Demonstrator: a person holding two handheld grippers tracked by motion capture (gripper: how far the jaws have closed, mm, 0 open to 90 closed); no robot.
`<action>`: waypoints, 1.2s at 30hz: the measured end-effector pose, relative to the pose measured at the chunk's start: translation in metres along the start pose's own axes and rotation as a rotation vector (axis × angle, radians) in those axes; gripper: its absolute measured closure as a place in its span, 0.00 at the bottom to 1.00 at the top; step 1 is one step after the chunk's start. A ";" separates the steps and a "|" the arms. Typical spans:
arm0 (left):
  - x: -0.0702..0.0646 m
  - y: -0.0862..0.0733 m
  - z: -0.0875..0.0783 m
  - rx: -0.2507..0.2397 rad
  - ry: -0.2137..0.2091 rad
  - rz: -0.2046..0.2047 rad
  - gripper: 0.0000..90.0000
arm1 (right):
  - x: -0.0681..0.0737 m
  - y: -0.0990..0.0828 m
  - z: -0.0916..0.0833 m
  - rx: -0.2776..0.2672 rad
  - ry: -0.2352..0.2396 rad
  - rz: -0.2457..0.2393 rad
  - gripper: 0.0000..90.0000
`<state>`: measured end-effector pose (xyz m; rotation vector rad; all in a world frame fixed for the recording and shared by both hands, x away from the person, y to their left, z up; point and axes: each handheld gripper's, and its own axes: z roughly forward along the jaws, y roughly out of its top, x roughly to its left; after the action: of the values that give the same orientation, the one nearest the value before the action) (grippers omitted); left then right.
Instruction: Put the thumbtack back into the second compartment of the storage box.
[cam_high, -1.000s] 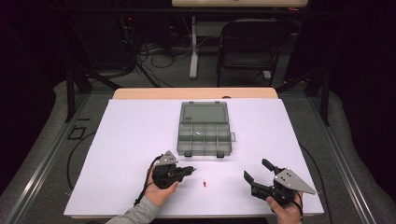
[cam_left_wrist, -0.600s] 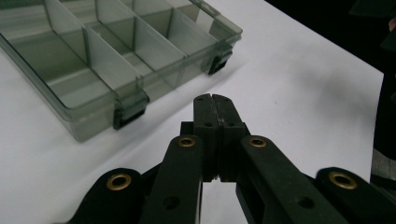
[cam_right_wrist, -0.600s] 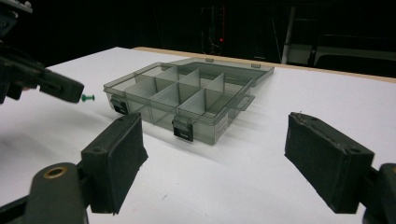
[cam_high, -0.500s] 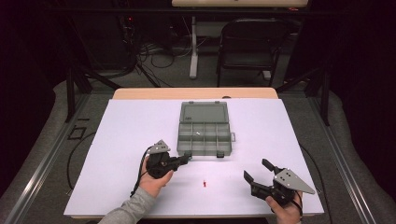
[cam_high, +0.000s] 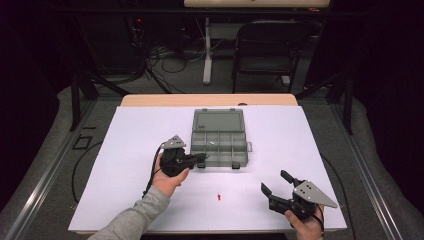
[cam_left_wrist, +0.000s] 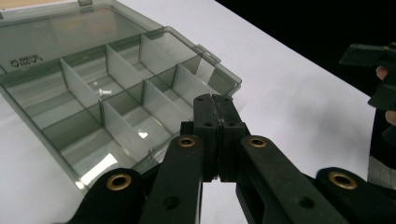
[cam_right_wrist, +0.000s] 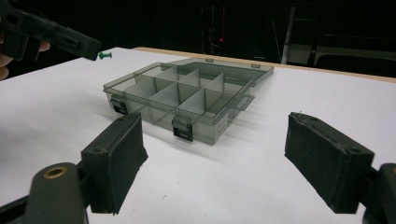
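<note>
An open smoky-grey compartment box lies mid-table with its lid folded back. A small white piece lies in one of its middle cells. My left gripper hangs just above the box's near left corner, jaws pressed together. A small green pushpin sticks out at its tips, apparently pinched there. In the left gripper view the shut jaws point over the box's front cells. A red pushpin lies on the white sheet in front of the box. My right gripper rests near the front right, open and empty, facing the box.
The white sheet covers the table, with a wooden strip along the far edge. A cable trails from the left gripper over the sheet. A black chair and floor cables lie beyond the table.
My left gripper has lifted off the sheet near the red pushpin and moved away from the person to the box's front corner. The right gripper has stayed put.
</note>
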<state>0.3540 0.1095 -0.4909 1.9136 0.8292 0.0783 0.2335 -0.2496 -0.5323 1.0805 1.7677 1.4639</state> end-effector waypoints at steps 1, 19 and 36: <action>0.000 0.002 0.001 -0.001 -0.001 0.002 1.00 | 0.000 0.000 0.000 0.000 0.000 0.001 0.21; 0.014 0.033 0.021 -0.005 0.034 -0.004 1.00 | 0.000 0.000 0.000 0.000 -0.002 0.000 0.21; 0.040 0.041 0.054 0.022 0.129 -0.047 1.00 | 0.000 0.000 0.000 0.001 -0.001 0.000 0.21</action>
<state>0.4270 0.0802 -0.4956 1.9240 0.9645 0.1667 0.2339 -0.2499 -0.5324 1.0818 1.7676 1.4623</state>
